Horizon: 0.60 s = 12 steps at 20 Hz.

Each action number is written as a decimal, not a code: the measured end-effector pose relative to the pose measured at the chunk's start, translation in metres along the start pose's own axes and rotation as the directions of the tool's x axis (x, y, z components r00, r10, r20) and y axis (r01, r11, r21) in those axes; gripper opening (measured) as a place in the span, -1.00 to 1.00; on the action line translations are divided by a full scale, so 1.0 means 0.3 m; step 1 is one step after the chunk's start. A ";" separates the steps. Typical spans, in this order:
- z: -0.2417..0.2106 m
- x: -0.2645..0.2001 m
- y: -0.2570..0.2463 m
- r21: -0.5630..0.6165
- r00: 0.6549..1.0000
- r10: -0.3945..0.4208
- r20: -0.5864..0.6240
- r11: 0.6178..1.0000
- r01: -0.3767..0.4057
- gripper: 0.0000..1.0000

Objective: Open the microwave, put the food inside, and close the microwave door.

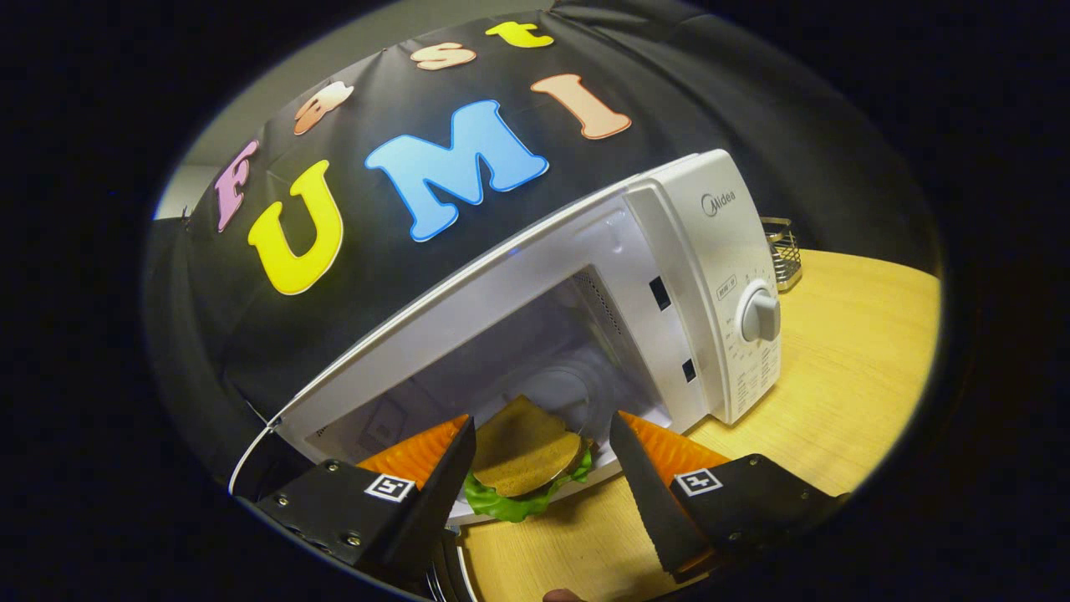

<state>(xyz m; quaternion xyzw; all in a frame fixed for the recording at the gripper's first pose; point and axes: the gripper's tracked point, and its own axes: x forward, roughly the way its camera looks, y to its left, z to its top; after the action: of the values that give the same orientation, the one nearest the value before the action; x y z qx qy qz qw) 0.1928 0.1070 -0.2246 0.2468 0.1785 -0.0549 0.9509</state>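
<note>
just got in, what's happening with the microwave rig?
A person is working a hand-held tool at the white microwave on the wooden table. The microwave door is open. A sandwich with brown bread and green lettuce sits between the tool's fingers, right at the cavity's front edge. The fingers stand spread on either side of it; whether they touch it I cannot tell. A wire basket stands behind the microwave. The door is not closed yet.

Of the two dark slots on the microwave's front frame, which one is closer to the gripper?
The lower slot, below the level of the round dial. The upper slot sits farther from the gripper, whose open fingers flank the sandwich.
</note>
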 end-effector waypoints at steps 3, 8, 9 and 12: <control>0.074 -0.100 0.028 -0.076 0.999 0.034 0.017 0.997 -0.033 0.95; 0.206 -0.295 0.091 -0.186 0.992 0.115 0.043 0.977 -0.105 0.95; 0.233 -0.338 0.108 -0.214 0.990 0.132 0.053 0.970 -0.118 0.95; 0.298 -0.464 0.167 -0.290 0.979 0.192 0.074 0.943 -0.163 0.94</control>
<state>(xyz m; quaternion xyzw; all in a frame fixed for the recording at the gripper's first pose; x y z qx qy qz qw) 0.1008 0.1092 -0.0783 0.1206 0.1133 0.0447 0.9852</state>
